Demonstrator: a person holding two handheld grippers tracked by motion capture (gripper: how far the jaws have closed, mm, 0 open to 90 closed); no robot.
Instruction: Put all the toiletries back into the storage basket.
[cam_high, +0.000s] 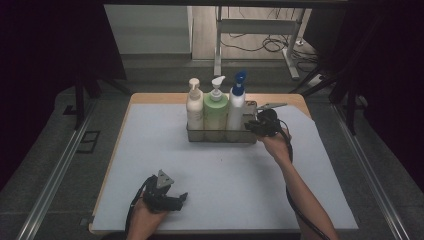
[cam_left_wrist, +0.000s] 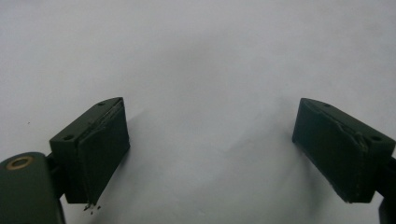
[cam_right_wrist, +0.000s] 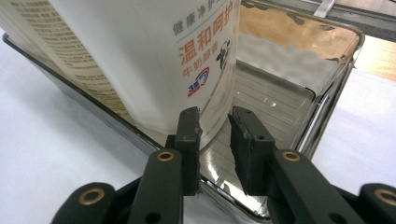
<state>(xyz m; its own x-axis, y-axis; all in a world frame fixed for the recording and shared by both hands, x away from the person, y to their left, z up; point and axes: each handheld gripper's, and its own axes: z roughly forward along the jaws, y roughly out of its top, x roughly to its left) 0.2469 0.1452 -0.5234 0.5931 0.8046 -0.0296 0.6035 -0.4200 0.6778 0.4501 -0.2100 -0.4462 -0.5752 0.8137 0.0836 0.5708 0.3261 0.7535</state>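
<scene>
Pale grey matting covers the table (cam_high: 210, 175), and toward its far edge stands a clear tray (cam_high: 220, 135) holding three pump bottles in a row: a cream one (cam_high: 194, 107), a green one (cam_high: 215, 111) and a white bottle with a blue pump (cam_high: 236, 105) at the right end of the tray. At the tray's right end the right gripper (cam_right_wrist: 214, 133) has its jaws a narrow gap apart, over the near wall of the tray (cam_right_wrist: 322, 112) and just beside the white bottle (cam_right_wrist: 154, 56), with nothing pressed between the pads. Well apart from the tray, near the table's front edge, the left gripper (cam_left_wrist: 210, 149) rests with its jaws spread wide over bare matting.
</scene>
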